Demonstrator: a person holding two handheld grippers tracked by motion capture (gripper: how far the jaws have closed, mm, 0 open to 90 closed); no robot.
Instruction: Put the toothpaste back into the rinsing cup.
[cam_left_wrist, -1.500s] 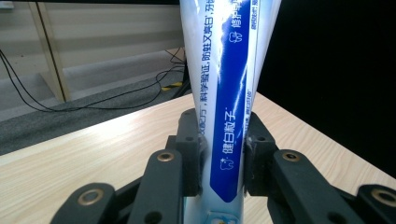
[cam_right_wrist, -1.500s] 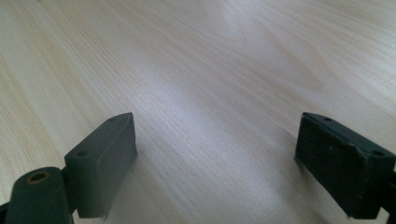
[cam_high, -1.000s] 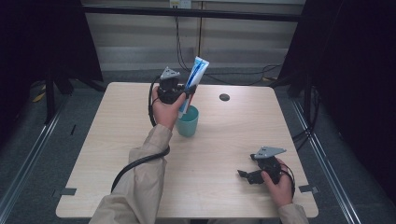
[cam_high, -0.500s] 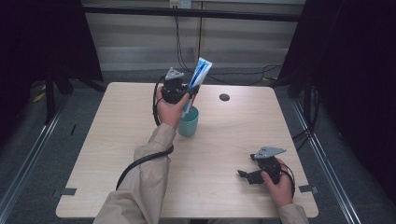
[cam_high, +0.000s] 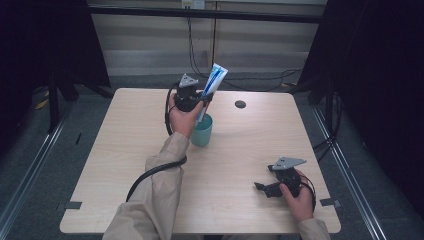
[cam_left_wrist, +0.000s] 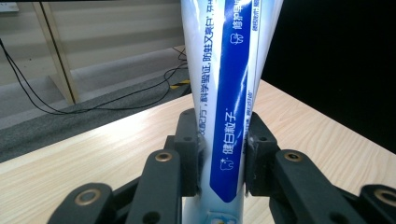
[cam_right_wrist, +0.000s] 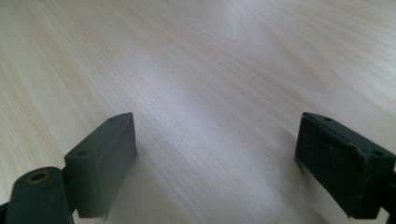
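Blue-striped toothpaste tube (cam_left_wrist: 231, 93) bears Chinese lettering, clamped by left hand-held gripper (cam_left_wrist: 223, 154).

Light wood surface (cam_high: 125, 165) on grey floor (cam_high: 40, 170). Behind surface: pale panelled wall (cam_high: 150, 45), loose black cables (cam_high: 260, 80). Black curtains (cam_high: 380, 75) flanking surface both sides.

the toothpaste tube (cam_left_wrist: 229, 93) carries chinese print: on its blue band white characters run lengthwise, reading roughly "健白敝子", with a small tooth mark at each end of that line. on the white strip beside the band, dark characters read about "配方, 科学驾驻, 防蛀又齊牙", and the top of the band holds further white characters cut off by the frame. smaller print at the tube's upper right edge is too fine to read.
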